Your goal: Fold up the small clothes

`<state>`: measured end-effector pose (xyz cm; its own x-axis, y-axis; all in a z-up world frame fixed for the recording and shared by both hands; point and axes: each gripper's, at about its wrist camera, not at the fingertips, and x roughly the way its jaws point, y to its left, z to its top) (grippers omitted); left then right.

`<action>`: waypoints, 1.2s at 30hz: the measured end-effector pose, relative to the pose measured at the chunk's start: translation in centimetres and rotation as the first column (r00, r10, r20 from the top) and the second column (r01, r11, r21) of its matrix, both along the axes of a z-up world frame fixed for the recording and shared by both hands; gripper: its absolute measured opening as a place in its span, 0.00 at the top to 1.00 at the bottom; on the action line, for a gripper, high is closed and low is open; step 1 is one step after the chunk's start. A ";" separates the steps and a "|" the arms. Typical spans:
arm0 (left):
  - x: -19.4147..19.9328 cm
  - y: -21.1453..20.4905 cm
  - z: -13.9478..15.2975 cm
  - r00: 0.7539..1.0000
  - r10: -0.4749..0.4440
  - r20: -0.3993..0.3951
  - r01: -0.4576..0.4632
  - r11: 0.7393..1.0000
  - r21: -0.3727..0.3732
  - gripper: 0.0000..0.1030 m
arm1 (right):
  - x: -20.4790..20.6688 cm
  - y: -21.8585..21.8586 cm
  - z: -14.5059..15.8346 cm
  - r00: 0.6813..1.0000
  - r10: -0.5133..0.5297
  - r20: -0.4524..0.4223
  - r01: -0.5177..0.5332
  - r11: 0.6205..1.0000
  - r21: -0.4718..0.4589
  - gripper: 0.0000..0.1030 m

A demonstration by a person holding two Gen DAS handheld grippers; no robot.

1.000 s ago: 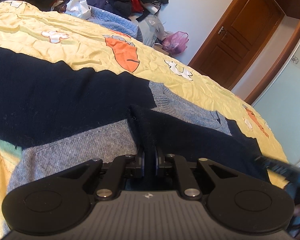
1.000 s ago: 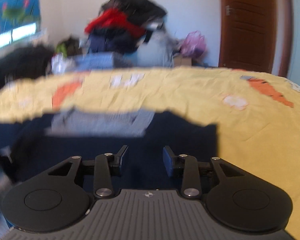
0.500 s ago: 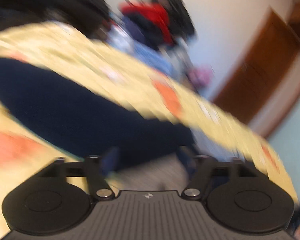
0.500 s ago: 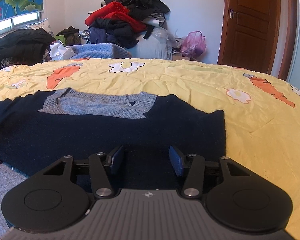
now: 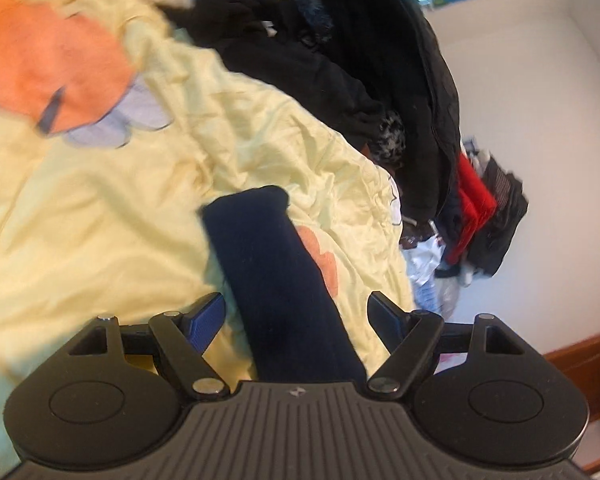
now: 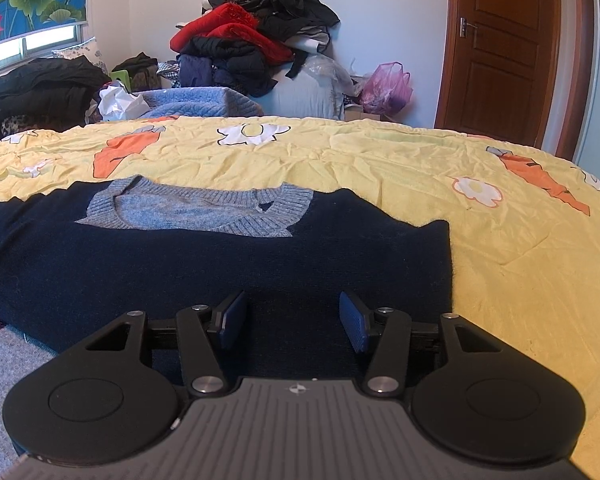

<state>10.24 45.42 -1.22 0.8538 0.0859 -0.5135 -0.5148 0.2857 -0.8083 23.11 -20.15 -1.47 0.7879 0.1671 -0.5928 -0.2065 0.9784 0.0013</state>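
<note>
The left tool (image 5: 296,314) stands open over a navy sleeve (image 5: 276,276) on the bed (image 5: 100,220). The right tool (image 6: 292,318) hovers open above the sweater (image 6: 220,264), gripping nothing.

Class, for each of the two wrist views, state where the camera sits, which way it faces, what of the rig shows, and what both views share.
Left wrist: sits behind the left gripper, facing a navy knitted sleeve on the yellow carrot-print bedsheet; its open fingers show.
Right wrist: sits behind the right gripper, facing the navy sweater with grey collar, a clothes pile and brown wooden door; open fingers show.
Shared: sweater, bedsheet.
</note>
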 end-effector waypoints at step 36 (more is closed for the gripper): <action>4.9 -40.2 3.0 0.744 -0.553 -0.375 0.609 0.329 0.722 0.96 | -0.1 -0.4 0.3 0.999 0.030 -0.016 -0.029 0.998 0.061 0.32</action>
<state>15.11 5.21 1.81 0.8291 -0.0513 -0.5568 0.0140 0.9974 -0.0710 23.03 -20.58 -1.18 0.7724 0.2257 -0.5937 -0.2344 0.9700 0.0639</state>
